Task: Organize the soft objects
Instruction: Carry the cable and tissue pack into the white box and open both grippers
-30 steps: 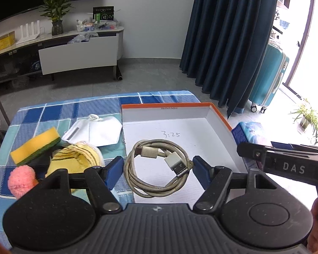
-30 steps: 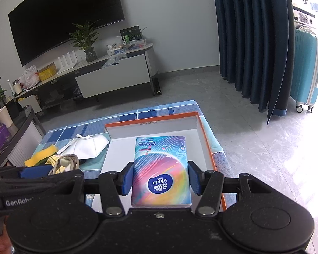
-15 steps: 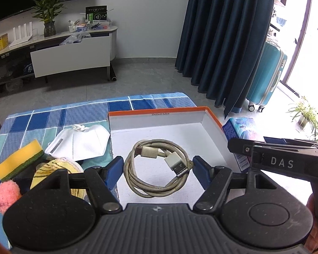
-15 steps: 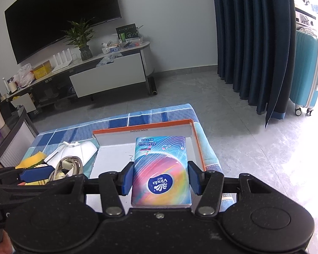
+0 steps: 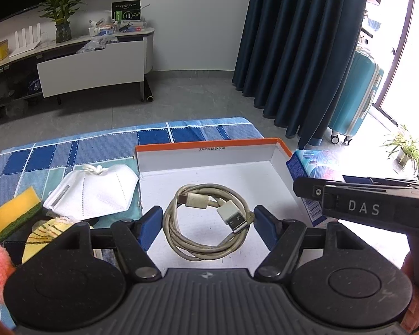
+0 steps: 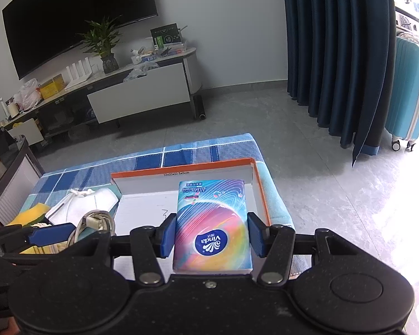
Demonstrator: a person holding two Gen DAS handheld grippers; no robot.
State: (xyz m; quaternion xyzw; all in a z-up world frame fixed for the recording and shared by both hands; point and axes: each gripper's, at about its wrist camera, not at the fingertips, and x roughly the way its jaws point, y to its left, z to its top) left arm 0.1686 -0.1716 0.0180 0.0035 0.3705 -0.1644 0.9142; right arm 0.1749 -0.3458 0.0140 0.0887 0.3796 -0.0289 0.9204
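left wrist: right gripper (image 5: 357, 180) hides most of the tissue pack (image 5: 307, 164).

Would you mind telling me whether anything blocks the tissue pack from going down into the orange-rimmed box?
Nothing visible does. The right gripper holds the tissue pack above the box, whose floor beneath looks bare; the left gripper holds the cable over the box's left side.

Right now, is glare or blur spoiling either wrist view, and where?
Left wrist view: window glare whitens the right edge and washes out the tissue pack beside the box; the cable in the left tool is sharp. Right wrist view: evenly lit on the pack in the right tool, overexposed only on the floor at far right; fisheye bends the curtain.
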